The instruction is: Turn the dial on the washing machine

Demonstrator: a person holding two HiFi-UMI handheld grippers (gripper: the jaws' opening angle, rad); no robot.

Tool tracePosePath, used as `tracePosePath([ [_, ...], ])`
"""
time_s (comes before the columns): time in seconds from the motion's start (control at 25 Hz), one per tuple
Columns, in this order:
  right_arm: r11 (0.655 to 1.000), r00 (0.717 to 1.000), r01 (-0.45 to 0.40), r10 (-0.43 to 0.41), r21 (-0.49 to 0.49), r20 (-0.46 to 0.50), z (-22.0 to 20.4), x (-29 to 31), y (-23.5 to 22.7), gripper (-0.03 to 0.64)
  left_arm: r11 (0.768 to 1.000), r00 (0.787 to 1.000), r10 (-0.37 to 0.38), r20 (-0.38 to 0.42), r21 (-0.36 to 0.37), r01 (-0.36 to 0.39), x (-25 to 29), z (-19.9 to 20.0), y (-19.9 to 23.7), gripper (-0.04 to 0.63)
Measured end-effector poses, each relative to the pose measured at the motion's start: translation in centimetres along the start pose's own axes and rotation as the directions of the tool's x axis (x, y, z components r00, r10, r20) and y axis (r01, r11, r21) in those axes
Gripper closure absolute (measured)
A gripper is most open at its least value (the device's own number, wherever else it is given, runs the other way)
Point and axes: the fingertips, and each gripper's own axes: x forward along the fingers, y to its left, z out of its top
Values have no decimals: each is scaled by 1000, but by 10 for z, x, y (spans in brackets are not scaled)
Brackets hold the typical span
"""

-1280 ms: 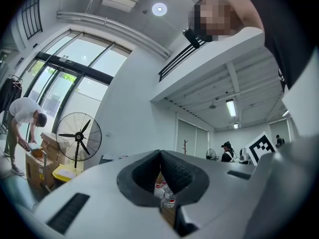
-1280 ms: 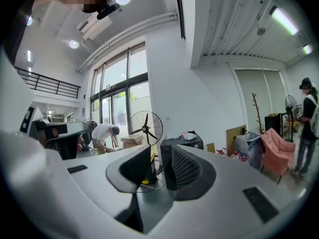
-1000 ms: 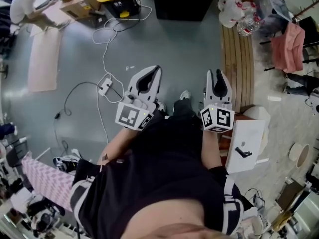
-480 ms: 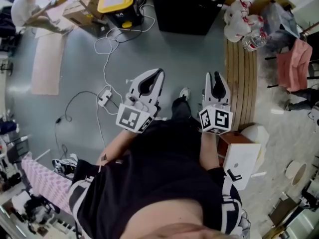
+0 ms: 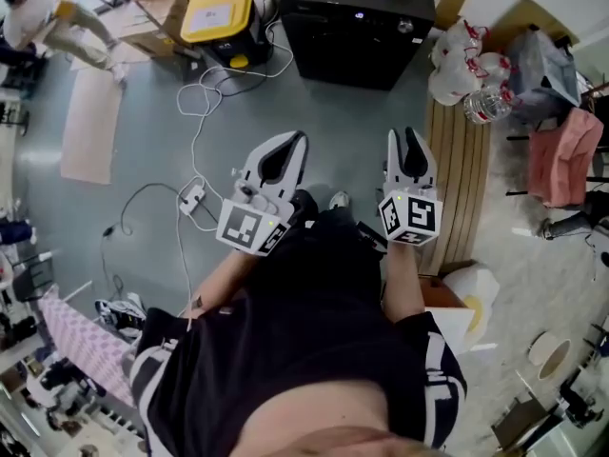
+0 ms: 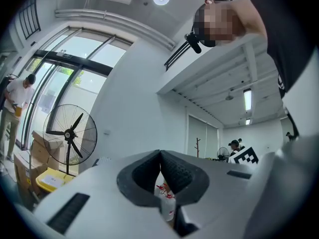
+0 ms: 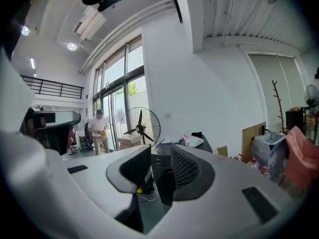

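Head view, left to right: left tool (image 5: pixel 297 141) closed tip to tip, empty; black boxy cabinet (image 5: pixel 357 22), likely the washing machine, straight ahead across grey floor (image 5: pixel 143 93), well apart, dial not made out; right tool (image 5: pixel 402 139) slightly parted, empty, aimed nearer it.

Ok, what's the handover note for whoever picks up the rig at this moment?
Left gripper: shut, empty.
Right gripper: jaws a little apart, nothing between them.
Black box-shaped machine, presumably the washer, stands ahead of both grippers, well clear of them. A yellow-lidded box sits to its left in the head view.
Done: nothing; the machine is untouched.
Left: reach the machine, find its dial (not discernible from here), grip it and turn it.
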Motion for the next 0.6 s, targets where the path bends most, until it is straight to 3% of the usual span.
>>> tracePosePath([
  [0.28, 999, 998, 1, 1, 32, -56, -20, 111, -53, 479, 999, 999, -38, -29, -25, 38, 93, -28, 41, 574],
  [0.6, 996, 994, 65, -60, 58, -93, -48, 256, -126, 445, 991, 990, -135, -47, -31, 133, 221, -57, 111, 574],
])
